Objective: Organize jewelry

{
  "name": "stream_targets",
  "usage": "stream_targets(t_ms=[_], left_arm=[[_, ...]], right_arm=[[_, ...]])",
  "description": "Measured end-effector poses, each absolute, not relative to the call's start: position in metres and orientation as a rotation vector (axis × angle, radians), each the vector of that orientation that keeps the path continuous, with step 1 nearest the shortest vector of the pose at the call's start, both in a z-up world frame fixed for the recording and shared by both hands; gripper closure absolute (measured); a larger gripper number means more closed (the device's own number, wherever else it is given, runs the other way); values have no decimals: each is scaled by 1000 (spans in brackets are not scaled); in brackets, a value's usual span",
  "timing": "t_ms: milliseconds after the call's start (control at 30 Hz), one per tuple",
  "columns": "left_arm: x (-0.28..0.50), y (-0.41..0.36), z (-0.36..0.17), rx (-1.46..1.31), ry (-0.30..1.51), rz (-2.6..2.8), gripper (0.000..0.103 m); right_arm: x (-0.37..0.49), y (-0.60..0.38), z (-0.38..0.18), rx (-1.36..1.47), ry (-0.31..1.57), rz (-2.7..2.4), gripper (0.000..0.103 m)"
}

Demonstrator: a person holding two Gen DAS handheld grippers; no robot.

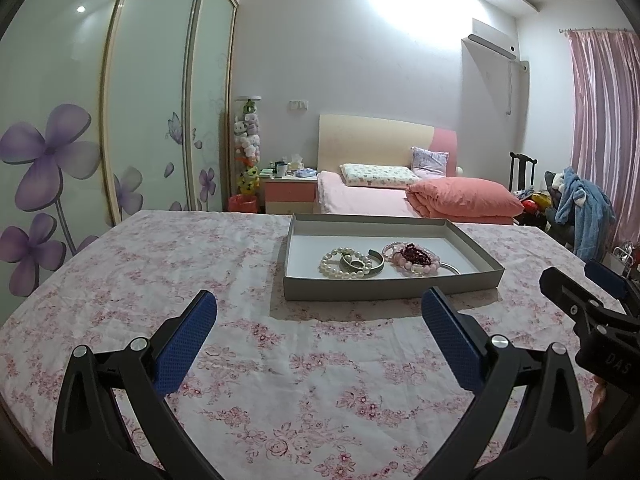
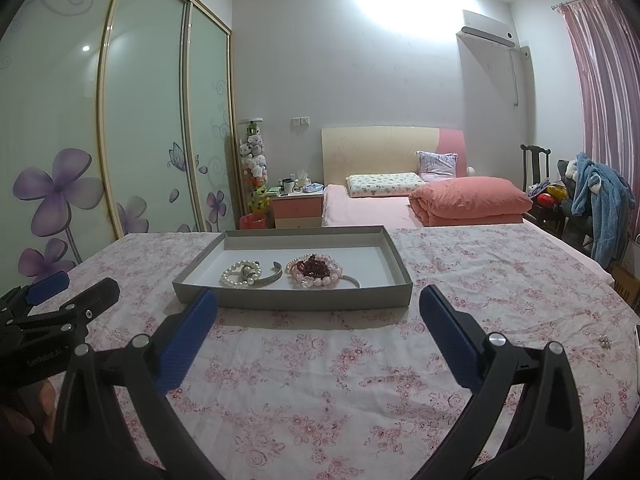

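On the pink floral tablecloth (image 2: 320,360), a shallow grey cardboard tray (image 2: 400,292) holds the jewelry: a white pearl bracelet (image 2: 236,276), a silver cuff bangle (image 2: 272,278) and a heap of pink and dark red beaded bracelets (image 2: 316,272). Both the left gripper (image 1: 320,344) and the right gripper (image 2: 316,340) hang wide apart and empty, short of the tray. Sorting looks nearly finished; a small sparkly piece (image 2: 605,343), possibly an earring, lies apart and seems the next pick, needing a fine pinch. Gripper lettering reads "DAS" and, blurrily, "GenRobot.AI".
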State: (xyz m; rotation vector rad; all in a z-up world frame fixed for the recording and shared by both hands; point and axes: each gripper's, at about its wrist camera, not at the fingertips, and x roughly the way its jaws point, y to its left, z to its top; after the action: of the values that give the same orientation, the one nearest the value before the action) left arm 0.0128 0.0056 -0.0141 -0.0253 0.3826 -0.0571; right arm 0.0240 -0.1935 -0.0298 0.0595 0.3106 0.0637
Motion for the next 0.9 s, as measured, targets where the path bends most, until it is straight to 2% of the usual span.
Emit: stream_targets(t_ms=[900], left_arm=[[16,4,-13,-28,403,-57,2]], right_arm=[[25,-194,-30,60,313,64,4]])
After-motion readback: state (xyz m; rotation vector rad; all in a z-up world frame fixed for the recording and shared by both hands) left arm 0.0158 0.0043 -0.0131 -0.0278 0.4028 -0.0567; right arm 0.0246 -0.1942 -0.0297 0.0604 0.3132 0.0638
